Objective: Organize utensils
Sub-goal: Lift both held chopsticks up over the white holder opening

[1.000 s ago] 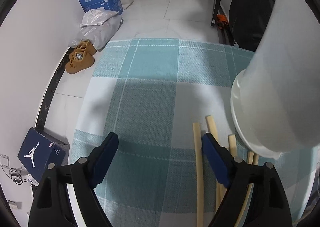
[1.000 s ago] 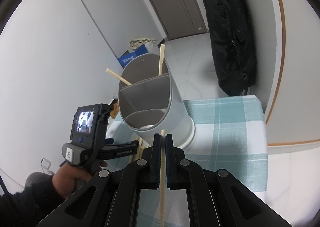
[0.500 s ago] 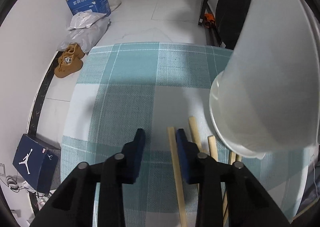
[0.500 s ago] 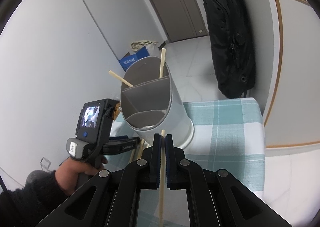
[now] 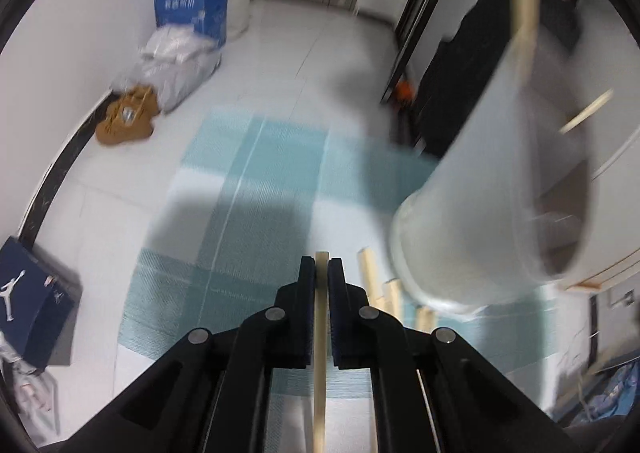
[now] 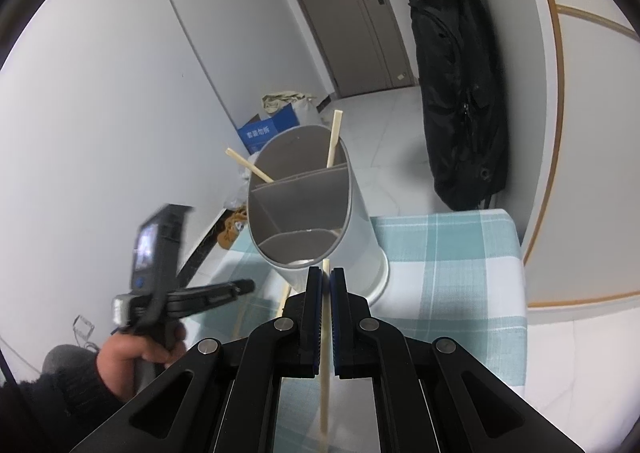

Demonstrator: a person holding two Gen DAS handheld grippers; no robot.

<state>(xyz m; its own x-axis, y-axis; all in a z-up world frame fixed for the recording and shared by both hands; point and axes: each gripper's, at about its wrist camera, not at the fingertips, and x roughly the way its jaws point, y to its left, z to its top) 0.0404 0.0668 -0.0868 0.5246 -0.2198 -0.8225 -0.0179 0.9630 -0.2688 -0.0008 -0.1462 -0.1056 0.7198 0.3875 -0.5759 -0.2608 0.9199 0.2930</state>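
Teal-and-white checked tablecloth, pale wooden chopsticks, white holder — grey inside.

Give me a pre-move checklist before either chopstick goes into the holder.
1. Left gripper shut on its pale wooden chopstick: ok.
2. Right gripper shut on its own chopstick: ok.
3. White cylindrical divided holder upright on the teal checked tablecloth: ok.
4. Front compartment free: ok.
5. Two chopsticks already in the rear compartment: ok.
6. Count of loose chopsticks beside the holder: cannot tell.

Chopsticks – seven or so; utensil holder – one; shoeboxes – one.
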